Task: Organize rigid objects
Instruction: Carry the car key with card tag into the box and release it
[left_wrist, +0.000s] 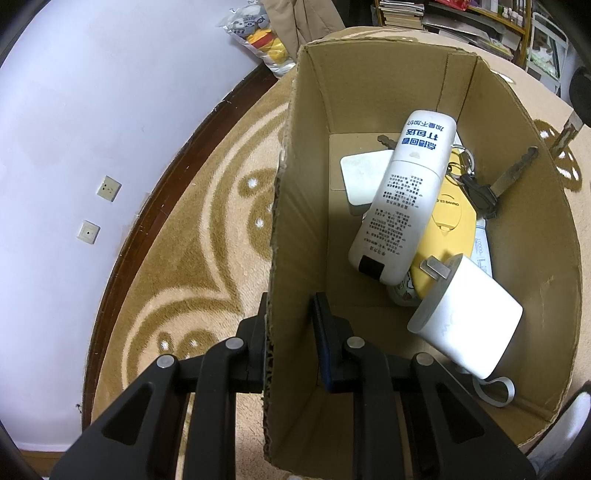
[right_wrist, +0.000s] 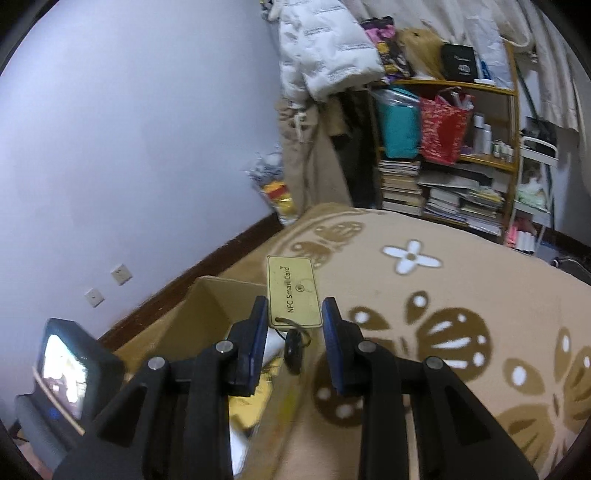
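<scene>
Your left tongs (left_wrist: 291, 325) are straddling, unclenched, one corrugated cardboard box (left_wrist: 295, 206) wall; your right tongs (right_wrist: 293, 332) are sitting released around one flat gold rectangular card (right_wrist: 293, 291).

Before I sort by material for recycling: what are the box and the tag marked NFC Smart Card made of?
The box looks like plain brown corrugated cardboard, matte; fluting shows along its cut edge. The NFC card seems rigid plastic with a dull gold finish, judging by its flat shape and rounded corners, though thin metal cannot be ruled out.
</scene>
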